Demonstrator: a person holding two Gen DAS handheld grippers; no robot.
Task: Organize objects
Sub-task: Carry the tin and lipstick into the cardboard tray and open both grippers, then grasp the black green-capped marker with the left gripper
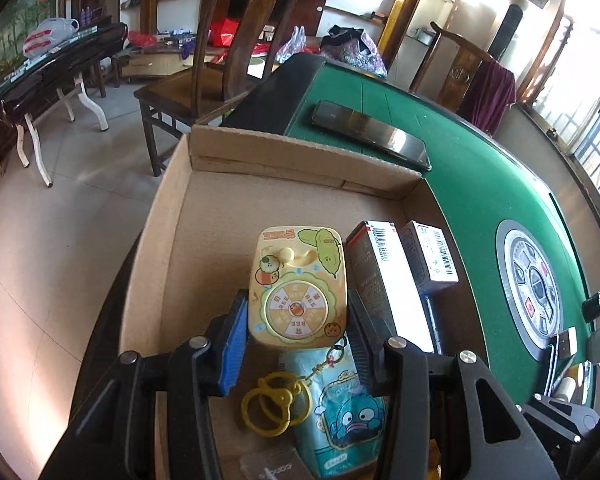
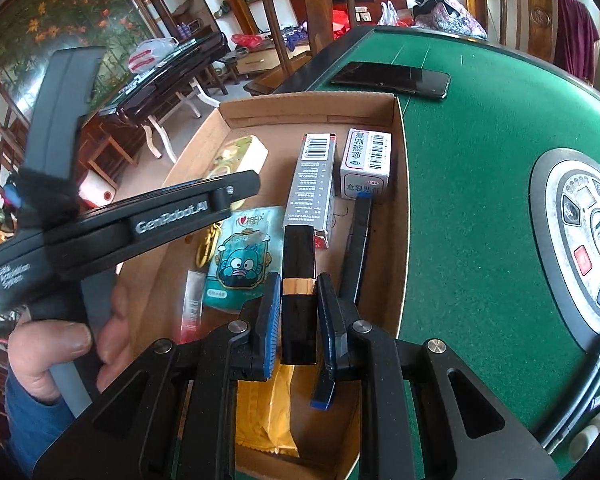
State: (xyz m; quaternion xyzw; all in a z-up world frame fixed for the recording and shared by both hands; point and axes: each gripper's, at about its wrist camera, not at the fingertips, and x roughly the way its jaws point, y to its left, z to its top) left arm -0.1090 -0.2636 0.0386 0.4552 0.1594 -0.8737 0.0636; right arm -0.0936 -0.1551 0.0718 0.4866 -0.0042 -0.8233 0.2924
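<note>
A shallow cardboard box (image 1: 172,248) (image 2: 394,240) sits on the green table. My left gripper (image 1: 298,320) has its jaws on both sides of a yellow cartoon toy case (image 1: 298,280) with yellow rings (image 1: 270,406), inside the box. My right gripper (image 2: 298,308) is shut on a black tube with a gold band (image 2: 298,300), held over the box. In the box lie a teal cartoon packet (image 2: 240,260), a long grey-red carton (image 2: 312,184), a small white barcode box (image 2: 366,164), a black pen (image 2: 358,240) and a yellow packet (image 2: 268,416).
A black phone (image 1: 370,134) (image 2: 392,78) lies on the green felt (image 2: 480,152) beyond the box. The table's round control panel (image 2: 584,236) is at the right. Wooden chairs (image 1: 220,60) stand behind the table. Small items (image 1: 572,352) lie at the table's right edge.
</note>
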